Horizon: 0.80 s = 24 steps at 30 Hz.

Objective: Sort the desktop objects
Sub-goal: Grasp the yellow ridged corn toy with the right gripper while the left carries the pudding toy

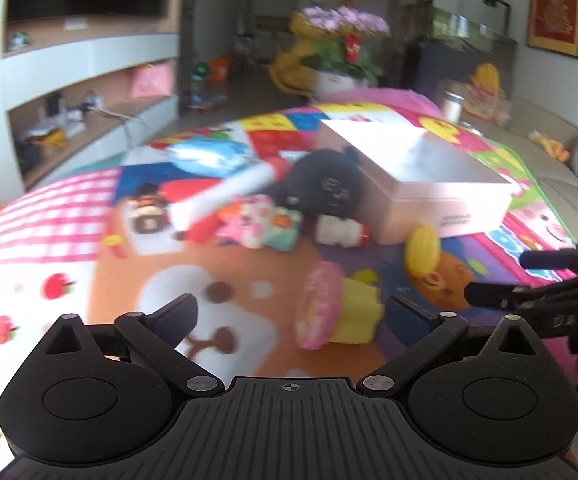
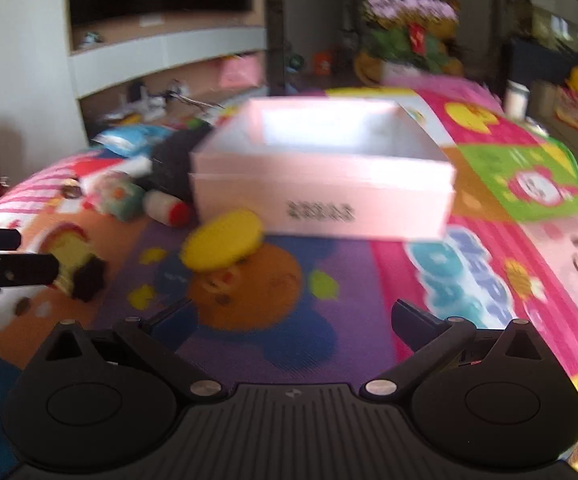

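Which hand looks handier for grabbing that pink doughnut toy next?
Probably the left: the doughnut toy lies just ahead of its open tool, between the fingers. The right tool faces the box.

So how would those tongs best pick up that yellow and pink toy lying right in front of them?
Probably by the yellow block, not the pink frosted disc. The toy lies on its side, disc to the left in the left view, leaving the block's flatter sides exposed. The open left tongs could come from above and close front to back across it; the disc looks too wide.
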Available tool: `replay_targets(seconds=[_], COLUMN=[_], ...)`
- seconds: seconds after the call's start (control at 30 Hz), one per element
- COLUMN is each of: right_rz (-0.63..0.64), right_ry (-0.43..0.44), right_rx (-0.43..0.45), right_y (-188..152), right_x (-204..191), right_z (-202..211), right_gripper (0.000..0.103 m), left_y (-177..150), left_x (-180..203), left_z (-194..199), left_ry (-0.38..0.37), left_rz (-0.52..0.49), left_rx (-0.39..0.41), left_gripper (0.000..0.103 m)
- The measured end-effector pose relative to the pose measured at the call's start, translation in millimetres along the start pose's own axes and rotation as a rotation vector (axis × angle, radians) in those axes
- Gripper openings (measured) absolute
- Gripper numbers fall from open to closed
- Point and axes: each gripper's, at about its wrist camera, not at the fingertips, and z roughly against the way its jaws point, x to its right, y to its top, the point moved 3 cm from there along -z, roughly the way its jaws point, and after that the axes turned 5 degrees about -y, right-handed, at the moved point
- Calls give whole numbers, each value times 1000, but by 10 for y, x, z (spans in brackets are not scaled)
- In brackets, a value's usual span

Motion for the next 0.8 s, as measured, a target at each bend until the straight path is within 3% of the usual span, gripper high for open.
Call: replay_targets(seconds=[0.13, 0.3, 0.37, 0.53, 0.8], right_rz=[95, 171, 147, -19, -157], right_ry=[128, 235, 275, 354, 263], right_rx=[31, 37, 0, -86, -97], right_y=[266, 458, 483, 477, 275], right_x=[-441, -973, -1063, -858, -137], right_z=[14, 1, -78, -161, 16], right_gripper=[68, 57, 39, 24, 24], left_y=[-50, -81, -75, -96, -97], left_x=[-313, -702, -750, -613, -17], left_z=[170, 348, 388, 377, 173], left_ry=[80, 145, 143, 61, -137], left_rz=[108, 216, 223, 188, 60], left_rx=[30, 70, 82, 76, 38], left_gripper=[103, 103, 103, 103, 103])
